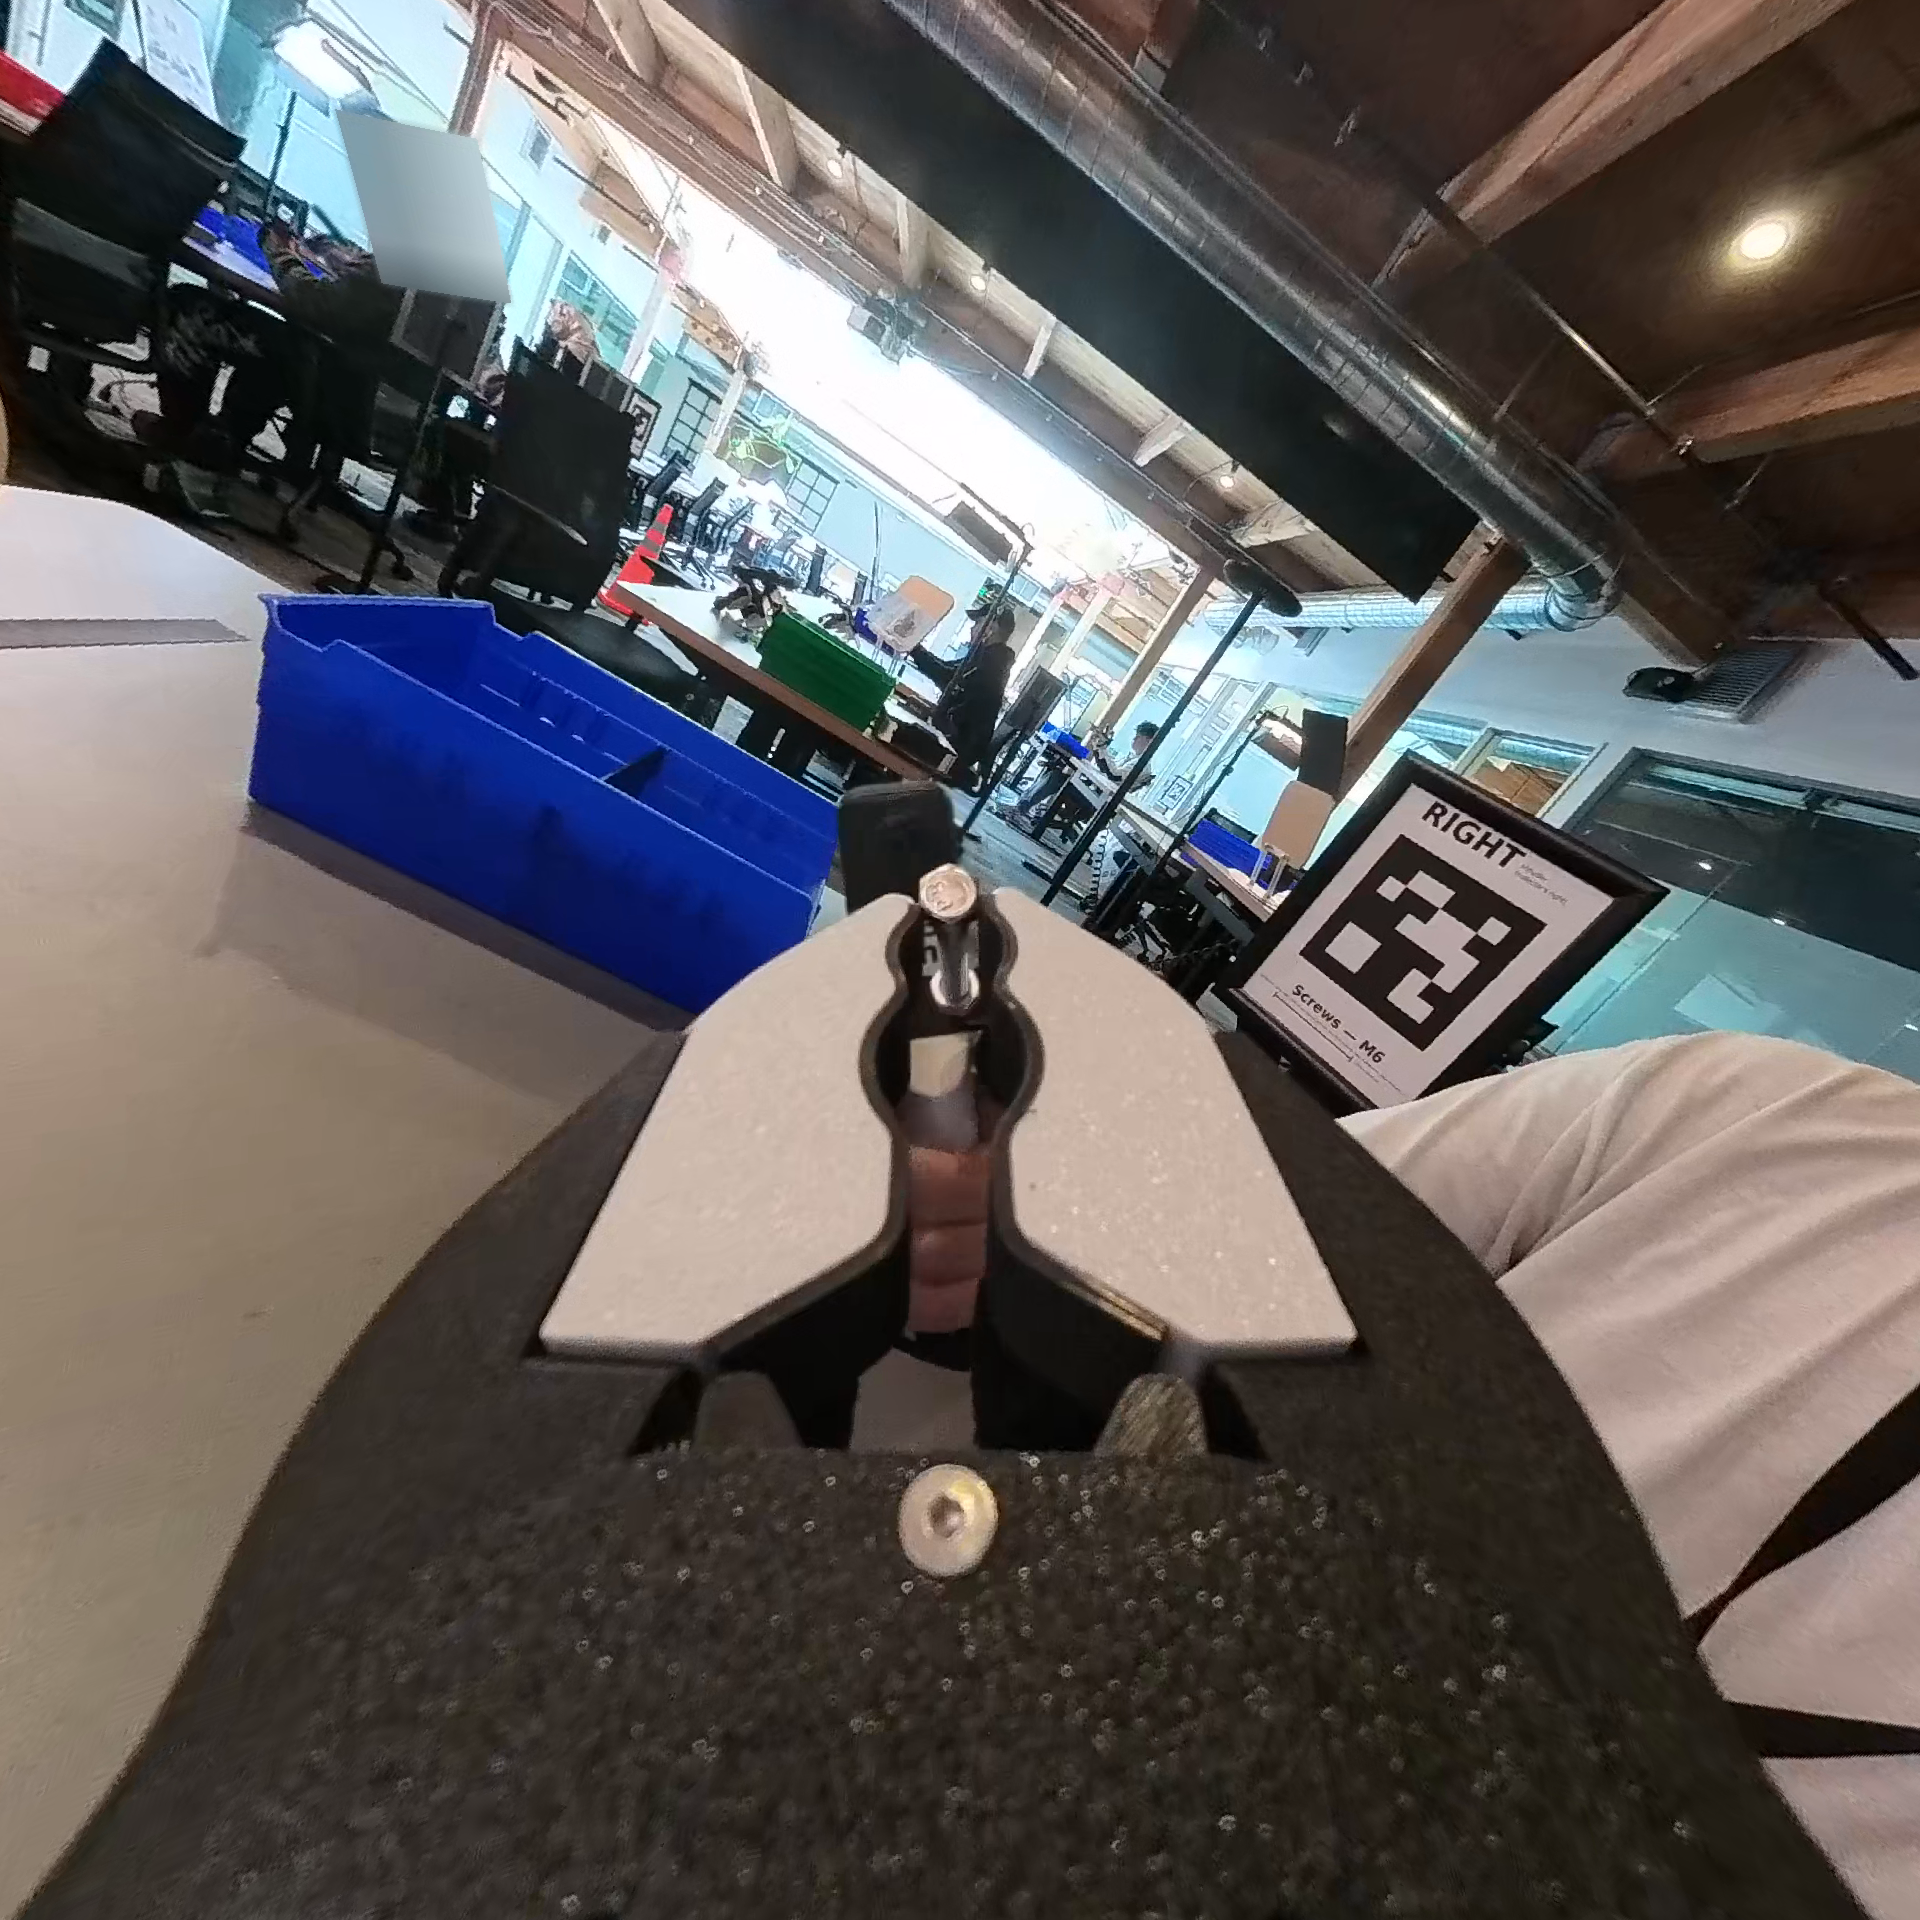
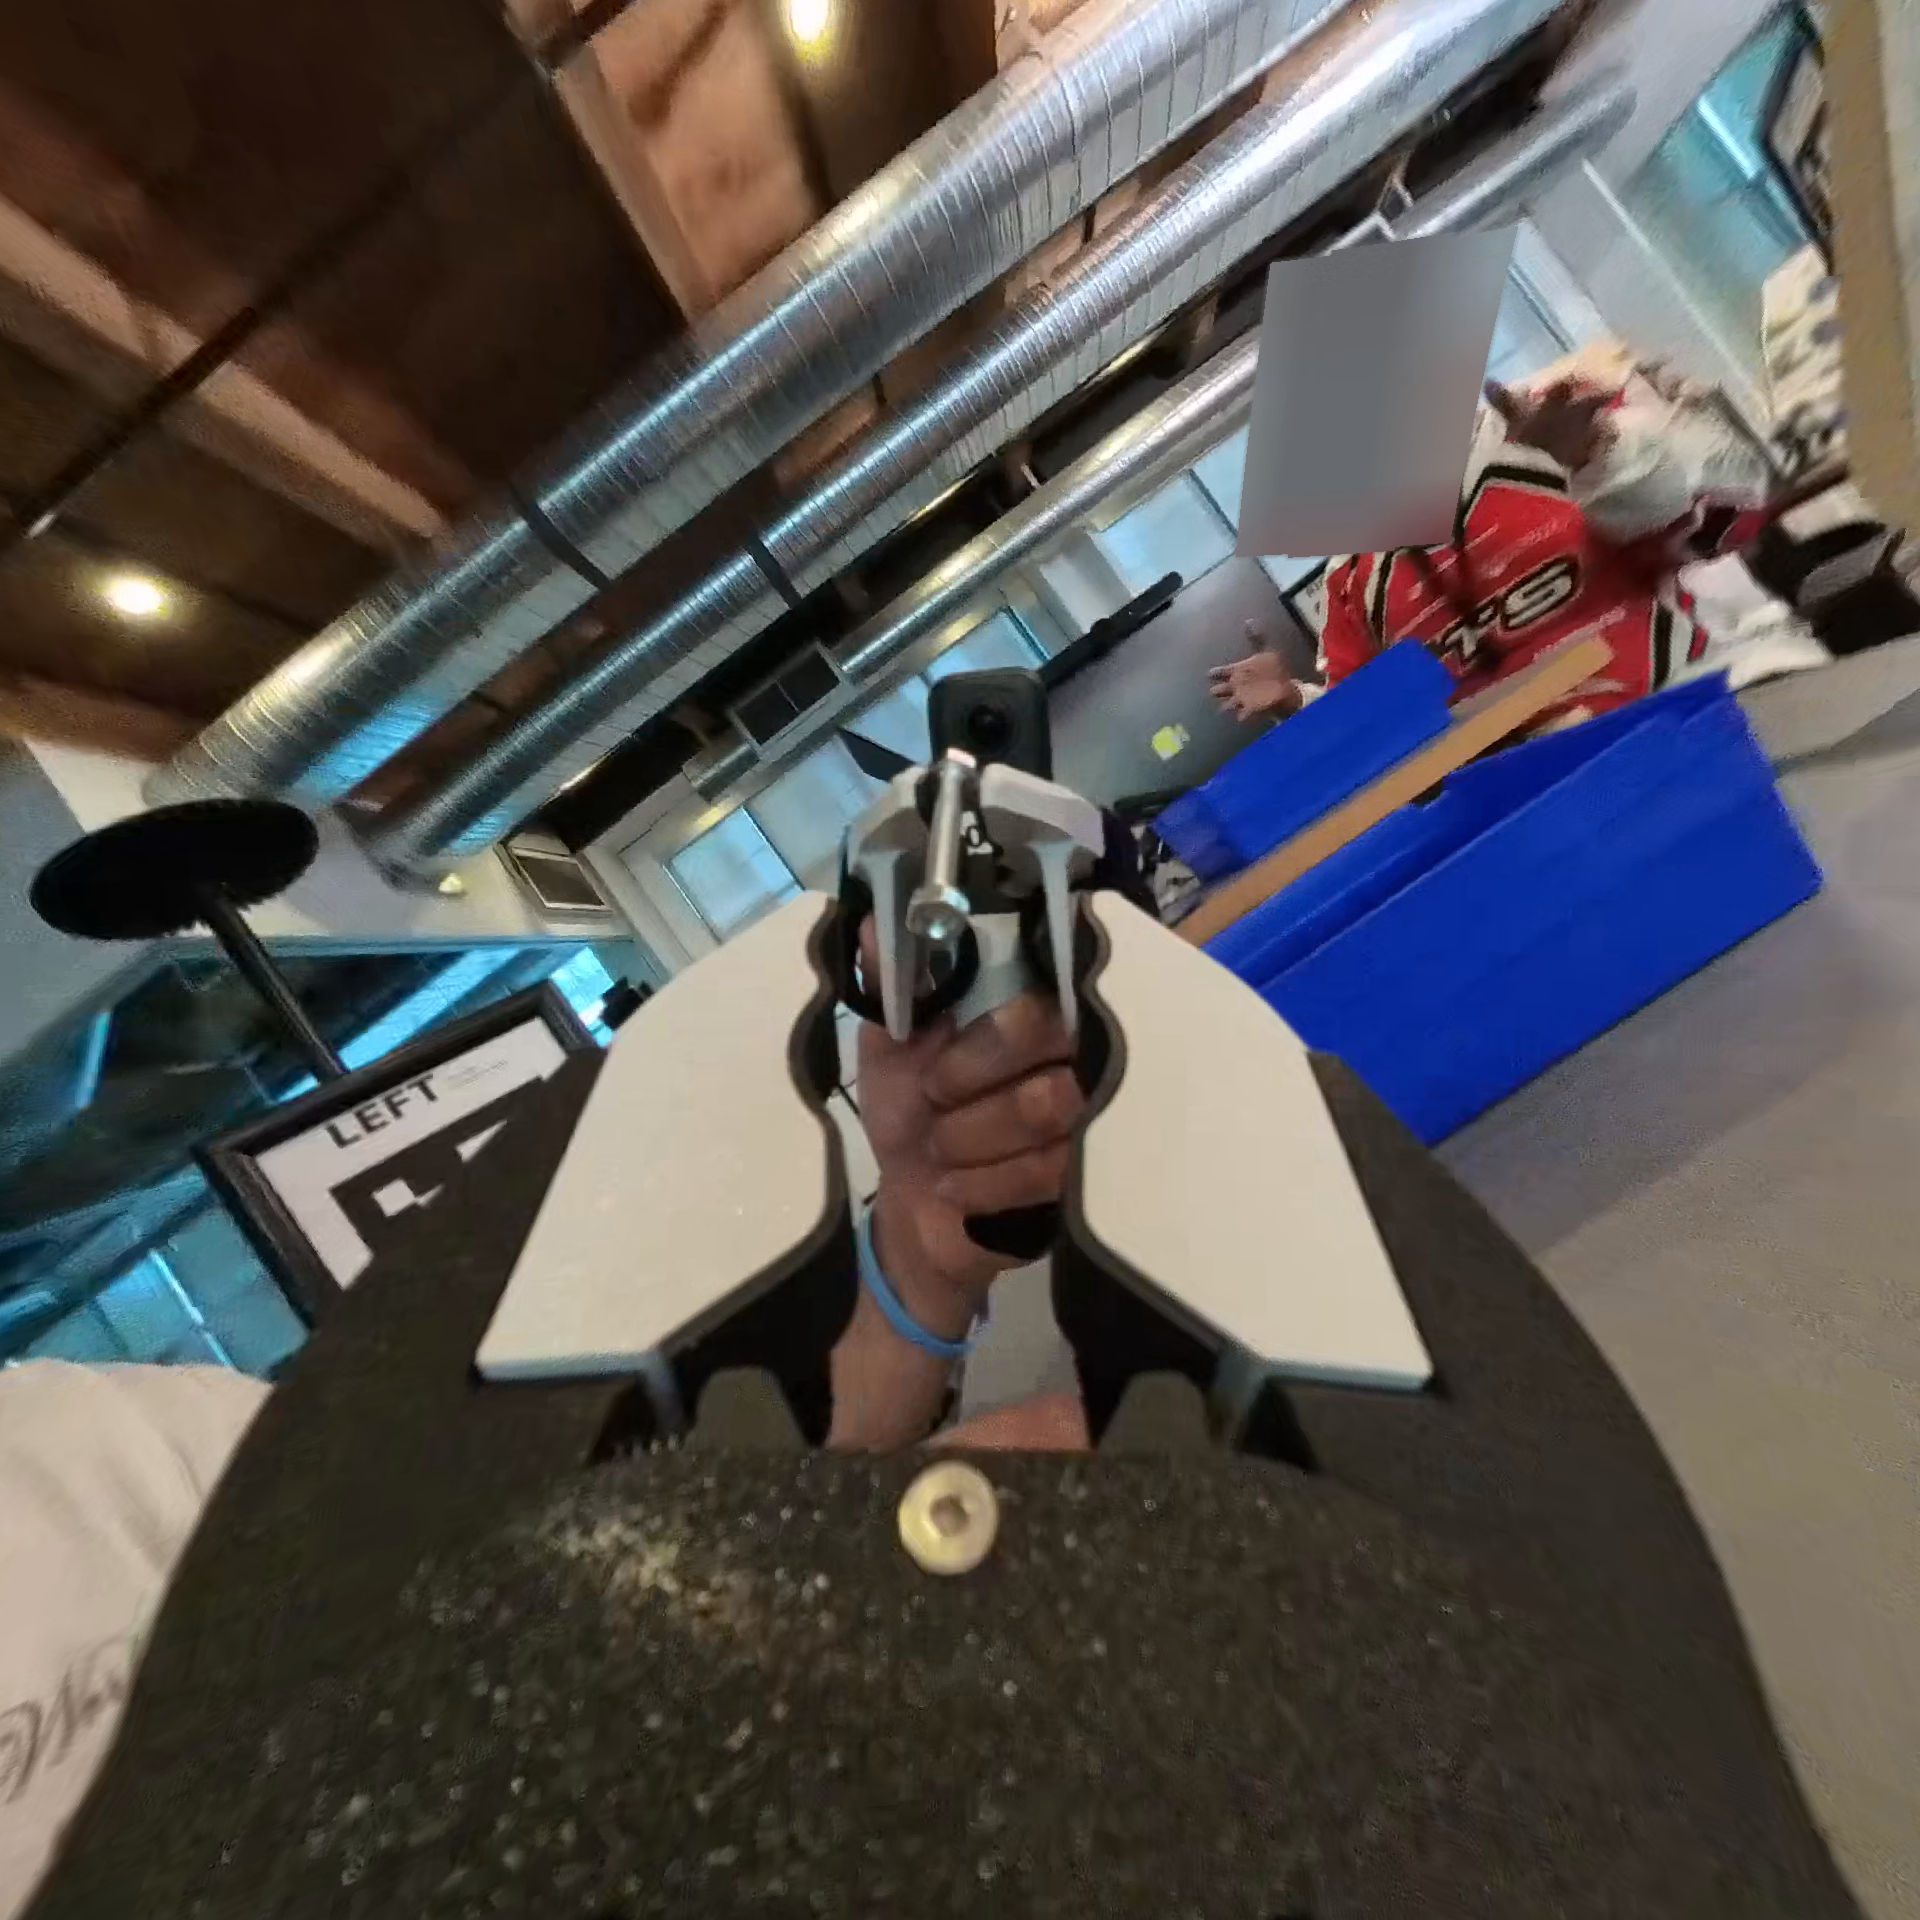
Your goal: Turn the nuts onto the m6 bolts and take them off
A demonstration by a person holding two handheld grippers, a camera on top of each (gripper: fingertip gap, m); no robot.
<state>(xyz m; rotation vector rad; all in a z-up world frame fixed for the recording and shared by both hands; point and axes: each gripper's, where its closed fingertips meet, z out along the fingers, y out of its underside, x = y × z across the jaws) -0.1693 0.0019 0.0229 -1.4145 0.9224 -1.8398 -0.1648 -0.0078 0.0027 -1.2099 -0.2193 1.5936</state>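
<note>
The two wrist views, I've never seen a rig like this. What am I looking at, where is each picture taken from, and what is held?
There is no robot. A person holds a hand-held two-finger gripper in each hand, and each gripper carries a camera that looks along its grey fingers.

The left view shows the left gripper shut on a slim silver metal bolt.

The right view shows the right gripper with its fingers open. Beyond them is the person's hand holding up the left gripper. What looks like a small silver nut sits on the bolt's near end.

A blue plastic bin and a black-framed marker card stand on the pale grey table.
</note>
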